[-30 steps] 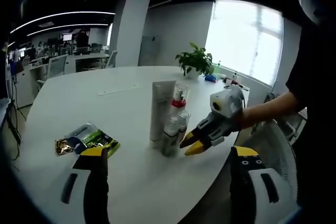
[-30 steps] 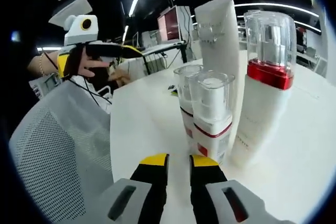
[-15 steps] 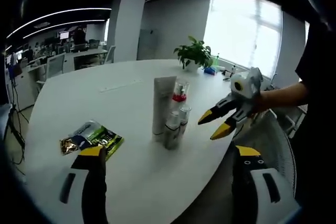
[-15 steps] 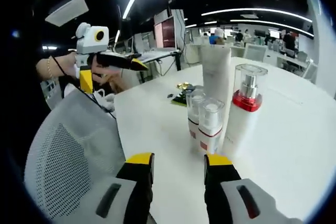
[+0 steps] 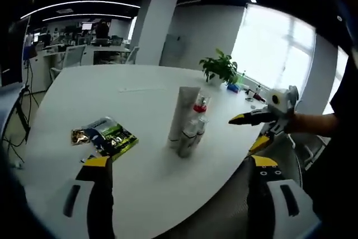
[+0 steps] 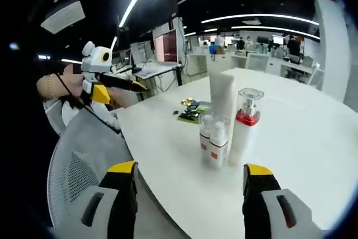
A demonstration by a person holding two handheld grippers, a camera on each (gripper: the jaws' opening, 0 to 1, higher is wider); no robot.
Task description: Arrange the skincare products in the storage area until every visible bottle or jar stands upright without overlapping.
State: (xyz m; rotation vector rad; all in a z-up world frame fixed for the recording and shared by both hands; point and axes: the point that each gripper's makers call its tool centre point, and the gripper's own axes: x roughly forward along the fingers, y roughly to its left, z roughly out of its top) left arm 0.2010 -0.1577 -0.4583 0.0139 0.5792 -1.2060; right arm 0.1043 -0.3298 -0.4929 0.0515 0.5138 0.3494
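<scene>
Your four skincare pieces are bunched near the bench (image 6: 313, 138) edge, all standing: the tall white tube (image 6: 221, 94), the red-collared pump bottle (image 6: 243, 128) with its clear cap, and two small spray bottles (image 6: 213, 140) tucked right against each other in front. From the left gripper view the cluster (image 5: 189, 121) reads the same, upright and close together, though I can't tell whether the tube and pump bottle actually touch. Off to the side lie some green sachets (image 5: 106, 136), flat on the bench and well apart from the bottles.

Your right gripper (image 6: 190, 178) has its jaws spread wide with nothing between them, hanging back off the bench edge over a mesh chair (image 6: 84, 160). Your left gripper (image 5: 179, 170) is also wide open and empty, pulled back from the group.

Handling-wise, I'd guess these are light plastic, smooth and a bit slippery, and top-heavy with those clear caps. The tube standing on its cap looks like the tippiest. If you need to space them, pinch low on the body, not the cap, since caps may pop off. Honestly, this looks about done.
</scene>
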